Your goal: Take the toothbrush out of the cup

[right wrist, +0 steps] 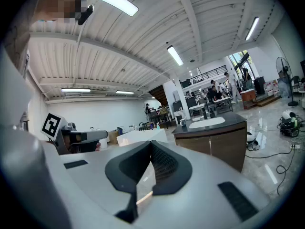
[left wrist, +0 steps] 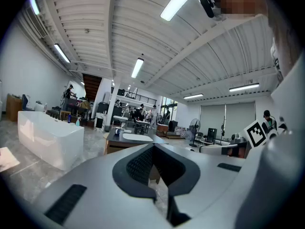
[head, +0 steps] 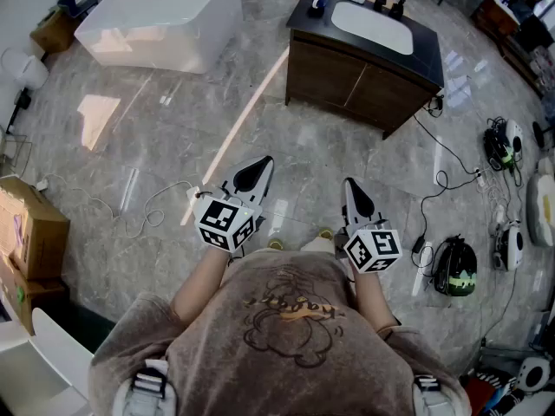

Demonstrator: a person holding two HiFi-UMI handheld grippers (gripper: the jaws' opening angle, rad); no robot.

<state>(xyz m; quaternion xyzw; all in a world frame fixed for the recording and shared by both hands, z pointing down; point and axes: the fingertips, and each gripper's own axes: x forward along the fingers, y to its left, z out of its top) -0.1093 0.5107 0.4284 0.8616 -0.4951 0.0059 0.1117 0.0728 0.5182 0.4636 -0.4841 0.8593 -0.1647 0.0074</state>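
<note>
The cup (head: 318,3) stands on the far left corner of the dark vanity top (head: 303,14), several steps ahead of me across the floor; a pale toothbrush handle seems to stick out of it, too small to be sure. In the left gripper view the cup (left wrist: 117,132) is a tiny spot on the vanity. My left gripper (head: 257,170) and right gripper (head: 351,189) are held side by side in front of my body, pointing toward the vanity. Both are shut and empty, the left gripper (left wrist: 153,147) and right gripper (right wrist: 150,143) with their tips touching.
A white bathtub (head: 165,16) stands at the far left. The vanity has a white basin (head: 373,26) and a wooden cabinet (head: 355,81). Cardboard boxes (head: 30,232) sit at the left edge. Cables and helmets (head: 455,267) lie on the floor at the right.
</note>
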